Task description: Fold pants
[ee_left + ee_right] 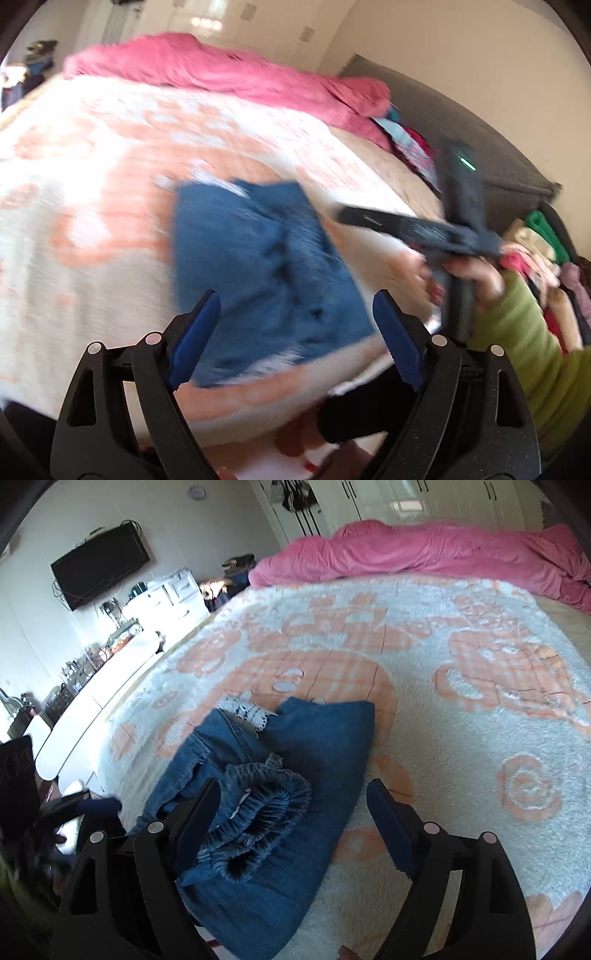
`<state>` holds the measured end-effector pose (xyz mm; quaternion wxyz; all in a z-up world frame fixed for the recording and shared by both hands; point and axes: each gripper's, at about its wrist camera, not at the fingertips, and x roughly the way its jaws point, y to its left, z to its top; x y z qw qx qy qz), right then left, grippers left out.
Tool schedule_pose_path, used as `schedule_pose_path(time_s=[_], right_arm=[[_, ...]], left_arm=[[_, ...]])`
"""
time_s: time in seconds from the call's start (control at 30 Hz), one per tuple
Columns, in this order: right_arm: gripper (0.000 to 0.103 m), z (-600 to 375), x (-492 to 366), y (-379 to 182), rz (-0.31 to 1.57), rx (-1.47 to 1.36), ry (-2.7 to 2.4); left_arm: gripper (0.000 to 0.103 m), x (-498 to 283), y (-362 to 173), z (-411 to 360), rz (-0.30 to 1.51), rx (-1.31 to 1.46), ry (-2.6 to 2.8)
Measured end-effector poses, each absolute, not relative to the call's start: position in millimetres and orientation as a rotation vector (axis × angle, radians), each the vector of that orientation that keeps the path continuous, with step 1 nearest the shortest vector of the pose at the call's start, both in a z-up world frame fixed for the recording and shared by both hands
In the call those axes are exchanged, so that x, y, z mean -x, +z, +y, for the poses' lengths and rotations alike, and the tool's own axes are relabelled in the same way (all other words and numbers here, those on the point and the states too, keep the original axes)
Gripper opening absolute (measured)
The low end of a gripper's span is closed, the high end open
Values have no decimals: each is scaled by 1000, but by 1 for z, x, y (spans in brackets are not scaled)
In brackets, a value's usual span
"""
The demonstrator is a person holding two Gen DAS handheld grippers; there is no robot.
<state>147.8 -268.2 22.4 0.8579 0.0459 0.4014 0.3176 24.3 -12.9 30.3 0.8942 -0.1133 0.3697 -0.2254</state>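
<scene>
Blue denim pants [317,746] lie folded in a bundle on the white and orange blanket [461,709], near its front edge. Their elastic waistband [258,805] is bunched on top, and white lace trim [243,710] shows at the far end. My right gripper [293,786] hovers just above the bundle with its jaws wide apart, gripping nothing. In the blurred left wrist view the pants [258,266] lie ahead of my left gripper [295,299], which is open and empty too. The right-hand tool [458,229] is at the right, held by a hand.
A pink duvet [424,550] is heaped along the far side of the bed. A pile of clothes [535,240] and a dark headboard [517,166] are at the right. A green sleeve [517,332] is near. A white dresser [110,672] and wall TV [99,565] stand left of the bed.
</scene>
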Motion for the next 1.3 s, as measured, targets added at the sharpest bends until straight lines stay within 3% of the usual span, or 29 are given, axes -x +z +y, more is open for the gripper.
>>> schedule_pose_path(time_s=[0.43,0.5,0.53,0.63,0.73,0.83,1.03,1.07,1.1,1.13,1.3], right_arm=[[80,-223,-35,33,650,177,707],[80,-207,-20,35,613,248,740],[77,-200,-15,36,603,269,760],[63,-179,-6,35,562,352,809],[51,-156,-9,28,575,452,839],[44,-134,-11,18,562,584,867],[43,-98,-26,-3,567,787,807],[39,-94,-30,-6,574,785,823],[19,-93,-32,-8,594,775,846],[9,-94,-35,-10,624,758,871],[4,-116,-23,-2,677,735,948]], left_arm=[[77,-105,41,10,836,204,-435],[71,-119,37,3,868,209,-462],[63,-124,36,-1,873,209,-477],[54,-134,25,-12,873,189,-507],[53,-137,9,-16,906,198,-520],[53,-141,-3,-18,926,174,-507],[54,-147,-12,-19,942,189,-501],[54,-147,-12,-19,941,190,-502],[55,-147,-12,-20,938,186,-501],[55,-148,-13,-20,939,185,-500],[57,-146,-13,-20,932,181,-506]])
